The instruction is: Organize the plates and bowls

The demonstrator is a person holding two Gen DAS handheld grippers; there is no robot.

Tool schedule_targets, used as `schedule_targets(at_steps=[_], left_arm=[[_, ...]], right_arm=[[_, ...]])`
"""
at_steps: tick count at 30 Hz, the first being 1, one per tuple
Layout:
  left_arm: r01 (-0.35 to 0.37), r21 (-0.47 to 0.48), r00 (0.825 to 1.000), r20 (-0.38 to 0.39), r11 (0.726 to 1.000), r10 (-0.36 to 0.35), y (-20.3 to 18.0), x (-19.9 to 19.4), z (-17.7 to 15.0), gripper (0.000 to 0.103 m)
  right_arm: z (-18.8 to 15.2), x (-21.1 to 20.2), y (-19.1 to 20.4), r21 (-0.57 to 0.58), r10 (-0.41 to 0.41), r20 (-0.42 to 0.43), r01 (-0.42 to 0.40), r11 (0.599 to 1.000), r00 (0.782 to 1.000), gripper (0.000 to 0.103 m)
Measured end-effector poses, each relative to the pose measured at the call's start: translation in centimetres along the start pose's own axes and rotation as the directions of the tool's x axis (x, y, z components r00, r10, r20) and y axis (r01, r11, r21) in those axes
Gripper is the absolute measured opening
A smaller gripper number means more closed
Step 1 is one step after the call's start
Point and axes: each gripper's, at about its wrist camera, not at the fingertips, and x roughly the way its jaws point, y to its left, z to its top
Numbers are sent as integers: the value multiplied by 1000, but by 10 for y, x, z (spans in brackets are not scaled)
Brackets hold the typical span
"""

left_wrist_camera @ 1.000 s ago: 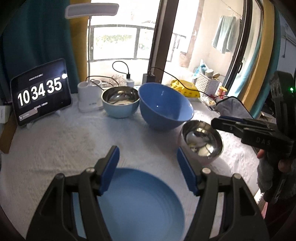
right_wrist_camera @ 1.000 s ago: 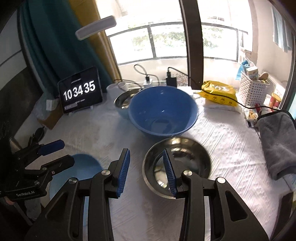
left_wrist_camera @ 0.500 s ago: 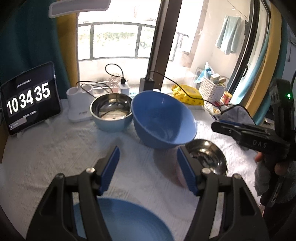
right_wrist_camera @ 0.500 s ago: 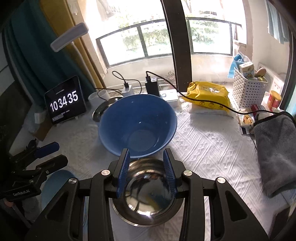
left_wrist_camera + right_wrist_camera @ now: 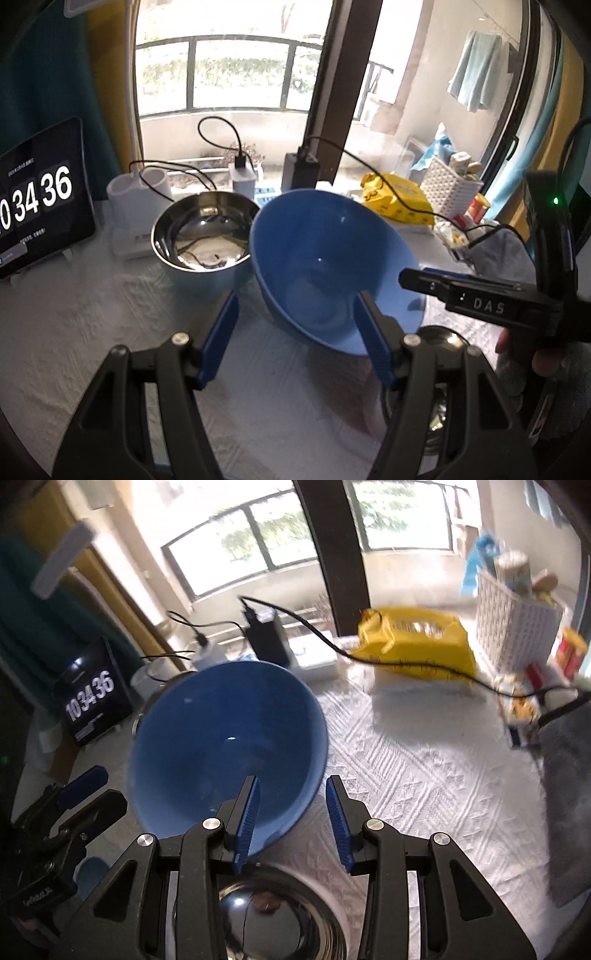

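The large blue bowl sits mid-frame in the right wrist view, on the white-clothed worktop, and the right gripper has its fingers apart and empty, straddling the bowl's near right rim: one finger lies over the inside, the other outside. Whether a pad touches the wall yet I cannot tell, since the frame is blurred. Directly below it, at the bottom centre, lies the small steel bowl.

In the left wrist view the left gripper also stands open and holds nothing, its fingers framing the blue bowl's near side. The steel-lined bowl sits just left of the blue bowl, nearly touching it.

Likely trouble:
- A pinch on one thin, sloped, glossy wall may slip or tip the bowl.
- A nudge to the left would knock the blue bowl against the steel-lined one.
- The two grippers are close together at the same bowl and could collide.
- The black cable trails across the cloth at upper right, so a wide swing could snag it.
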Motion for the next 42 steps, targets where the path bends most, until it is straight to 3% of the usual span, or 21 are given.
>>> schedule_targets(at_steps=[14, 17, 24, 31, 42], left_arm=[[-30, -20, 999, -33, 999, 29, -1, 23, 2, 65], [-20, -20, 999, -47, 1000, 19, 0, 27, 2, 59], [13, -1, 997, -72, 1000, -13, -4, 35, 0, 48], [40, -19, 995, -86, 999, -42, 3, 40, -1, 40], [2, -22, 1000, 9, 1000, -2, 2, 10, 12, 40]], right_arm=[[7, 29, -3, 55, -19, -70, 22, 998, 997, 39], [9, 33, -4, 53, -18, -87, 23, 998, 996, 39], [13, 46, 3, 7, -27, -143, 29, 1000, 989, 25], [14, 40, -1, 21, -48, -109, 50, 999, 993, 17], [24, 19, 19, -56, -58, -44, 55, 997, 997, 17]])
